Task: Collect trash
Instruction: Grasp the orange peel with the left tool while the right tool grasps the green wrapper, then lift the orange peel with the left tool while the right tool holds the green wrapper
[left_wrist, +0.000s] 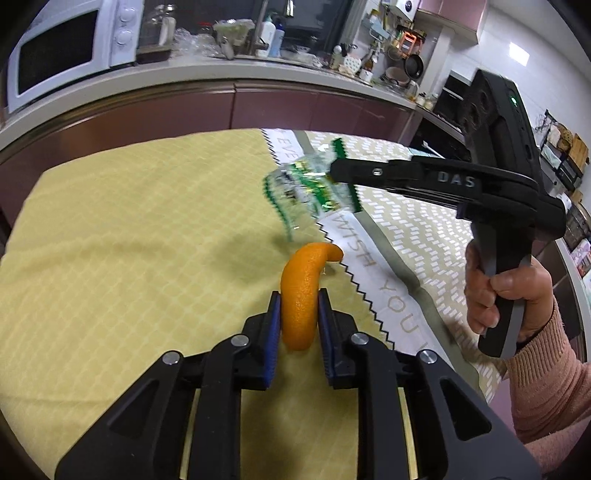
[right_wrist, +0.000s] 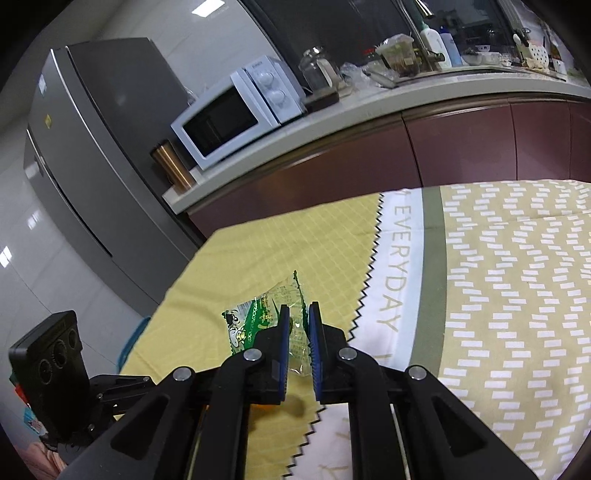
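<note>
The left gripper (left_wrist: 298, 317) pinches a curved orange peel (left_wrist: 301, 295) above the yellow tablecloth (left_wrist: 129, 240); the right gripper (right_wrist: 298, 325) clamps a clear green-printed wrapper (right_wrist: 264, 319), lifted over the cloth's zigzag seam.

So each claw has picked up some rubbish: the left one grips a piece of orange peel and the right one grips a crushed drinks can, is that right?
Not quite. The right gripper is shut on a clear and green plastic wrapper, not a can, as the right wrist view shows. The left gripper does grip the orange peel.
</note>
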